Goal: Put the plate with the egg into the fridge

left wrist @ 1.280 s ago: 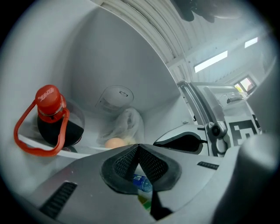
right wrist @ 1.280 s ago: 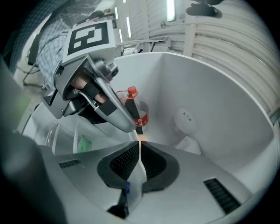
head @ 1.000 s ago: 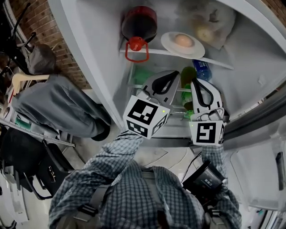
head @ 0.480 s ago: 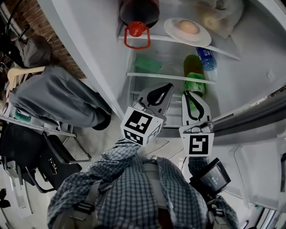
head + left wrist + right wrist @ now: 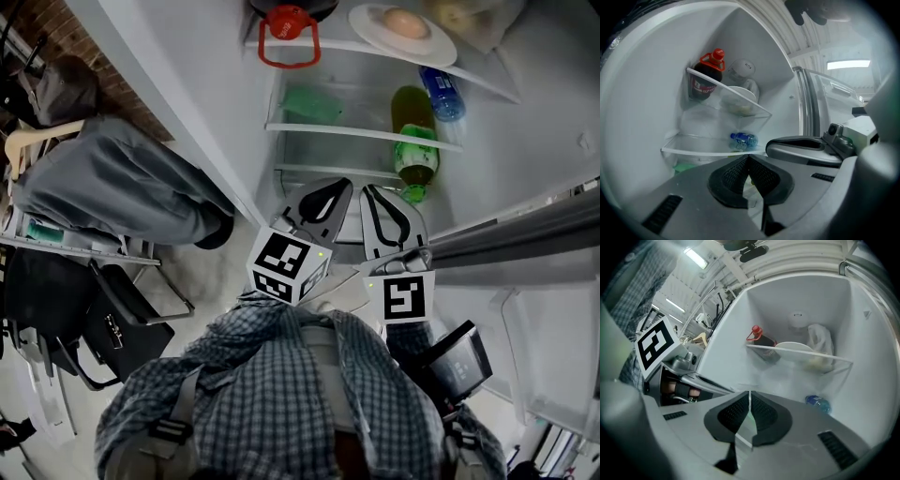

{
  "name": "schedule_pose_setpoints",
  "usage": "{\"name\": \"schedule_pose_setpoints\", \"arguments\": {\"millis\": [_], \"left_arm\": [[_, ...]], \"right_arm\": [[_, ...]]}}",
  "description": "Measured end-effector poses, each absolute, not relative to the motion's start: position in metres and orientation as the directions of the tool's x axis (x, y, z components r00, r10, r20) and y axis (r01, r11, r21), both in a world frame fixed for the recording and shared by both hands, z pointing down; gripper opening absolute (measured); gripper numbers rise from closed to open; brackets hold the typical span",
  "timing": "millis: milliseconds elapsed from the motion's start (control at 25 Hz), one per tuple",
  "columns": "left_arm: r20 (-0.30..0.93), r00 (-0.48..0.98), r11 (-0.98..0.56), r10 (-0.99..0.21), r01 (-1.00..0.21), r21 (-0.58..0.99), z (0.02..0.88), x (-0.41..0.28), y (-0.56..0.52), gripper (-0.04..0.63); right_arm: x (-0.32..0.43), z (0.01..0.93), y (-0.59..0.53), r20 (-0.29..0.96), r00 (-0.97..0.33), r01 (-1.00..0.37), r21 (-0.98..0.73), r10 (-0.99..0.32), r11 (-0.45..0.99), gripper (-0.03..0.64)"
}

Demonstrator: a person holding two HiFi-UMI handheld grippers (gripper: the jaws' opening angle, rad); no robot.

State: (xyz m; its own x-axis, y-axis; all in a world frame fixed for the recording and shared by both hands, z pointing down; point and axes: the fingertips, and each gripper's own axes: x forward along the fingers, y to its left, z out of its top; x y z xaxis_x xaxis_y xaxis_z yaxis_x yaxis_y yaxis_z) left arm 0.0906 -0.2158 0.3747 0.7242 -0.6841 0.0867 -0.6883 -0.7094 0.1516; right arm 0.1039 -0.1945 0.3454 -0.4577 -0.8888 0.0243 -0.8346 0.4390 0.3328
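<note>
Already the plate [image 5: 433, 49] with the egg [image 5: 406, 21] is set on the top shelf [image 5: 328, 44], upper right, well above both tools. The left gripper [image 5: 339, 187] and the nearer right gripper [image 5: 370, 192] are seen closed, empty.

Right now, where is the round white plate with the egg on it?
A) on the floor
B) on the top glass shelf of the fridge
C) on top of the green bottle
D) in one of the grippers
B: the round white plate with the egg rests on the fridge's top glass shelf, to the right of the dark bottle with the red cap.
</note>
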Motion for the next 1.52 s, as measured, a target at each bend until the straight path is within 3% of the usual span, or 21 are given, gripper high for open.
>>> {"name": "schedule_pose_setpoints", "arguments": {"millis": [440, 1520], "left_arm": [[0.126, 0.740, -0.726, -0.660, -0.672, 0.148, 0.392, 0.094, -0.203, 0.008], [0.130, 0.747, -0.725, -0.652, -0.665, 0.182, 0.395, 0.095, -0.207, 0.007]], "right_arm": [[0.104, 0.363, -0.188, 0.049, -0.449, -0.861, 0.243, -0.892, 0.447, 0.020], [0.105, 0.364, -0.192, 0.061, -0.443, -0.855, 0.273, -0.895, 0.442, 0.008]]}}
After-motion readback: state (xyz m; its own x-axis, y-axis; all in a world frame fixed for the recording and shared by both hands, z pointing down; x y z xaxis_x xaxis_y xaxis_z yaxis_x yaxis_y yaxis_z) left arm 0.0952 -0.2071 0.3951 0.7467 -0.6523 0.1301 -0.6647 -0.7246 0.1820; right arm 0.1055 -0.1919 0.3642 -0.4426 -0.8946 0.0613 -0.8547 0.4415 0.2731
